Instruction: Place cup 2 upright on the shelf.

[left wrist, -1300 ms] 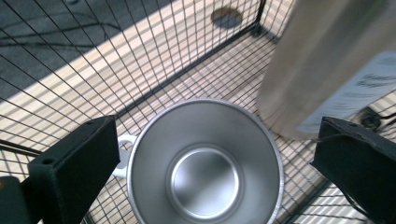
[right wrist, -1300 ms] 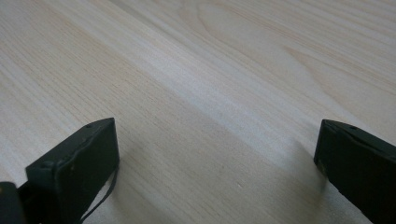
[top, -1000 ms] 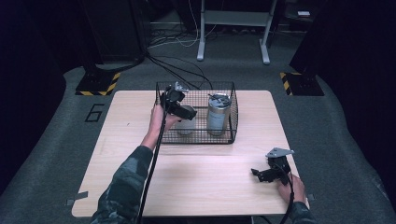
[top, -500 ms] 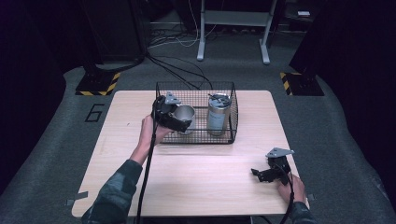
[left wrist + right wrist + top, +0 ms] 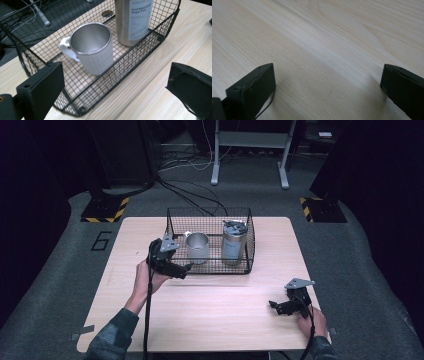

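Starting from the left side of the wire basket (image 5: 210,265), the left gripper (image 5: 184,268) is held just outside the basket's front-left corner, above the wooden table (image 5: 220,315), with its jaws spread wide and nothing between them. Looking along those jaws in the left gripper view, you see straight through the mesh to the steel mug (image 5: 93,47), which stands upright inside the basket's left half, white handle pointing toward the basket's left end, not touching the gripper. Right of the mug, also inside the basket, stands a tall steel tumbler (image 5: 234,241) with a printed label and a lid on top, near the mug but apart from it. Way off from the basket, down near the table's front-right corner, the right gripper (image 5: 274,305) sits low over the bare wood with its jaws apart too, holding nothing, and its own view has plain wood grain between them.
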A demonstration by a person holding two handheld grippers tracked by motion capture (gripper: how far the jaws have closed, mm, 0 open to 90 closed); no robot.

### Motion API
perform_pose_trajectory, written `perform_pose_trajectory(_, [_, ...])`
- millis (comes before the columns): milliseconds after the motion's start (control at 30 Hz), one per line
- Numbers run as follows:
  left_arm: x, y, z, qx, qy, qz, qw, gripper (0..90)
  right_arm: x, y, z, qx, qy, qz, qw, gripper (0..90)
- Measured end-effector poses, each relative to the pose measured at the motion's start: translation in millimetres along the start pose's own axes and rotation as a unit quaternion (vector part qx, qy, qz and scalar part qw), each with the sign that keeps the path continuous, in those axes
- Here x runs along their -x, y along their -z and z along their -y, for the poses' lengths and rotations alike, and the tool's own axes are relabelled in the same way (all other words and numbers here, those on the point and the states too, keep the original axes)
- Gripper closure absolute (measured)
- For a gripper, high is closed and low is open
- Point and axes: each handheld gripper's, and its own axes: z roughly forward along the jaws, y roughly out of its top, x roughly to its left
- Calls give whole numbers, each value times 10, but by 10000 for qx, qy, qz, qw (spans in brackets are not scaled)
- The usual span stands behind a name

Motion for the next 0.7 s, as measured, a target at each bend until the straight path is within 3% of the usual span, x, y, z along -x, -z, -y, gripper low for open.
perform_pose_trajectory(167, [39,79,221,14,31,-45,10000,12,2,-2,0,8,20,-6,10000,0])
perform_pose_trajectory(333, [75,98,465,-120,-122,-137,9998,12,2,-2,0,9,22,-7,10000,0])
perform_pose_trajectory(700, [97,62,1046,-263,206,-68,9994,10,2,-1,0,7,24,-7,10000,0])
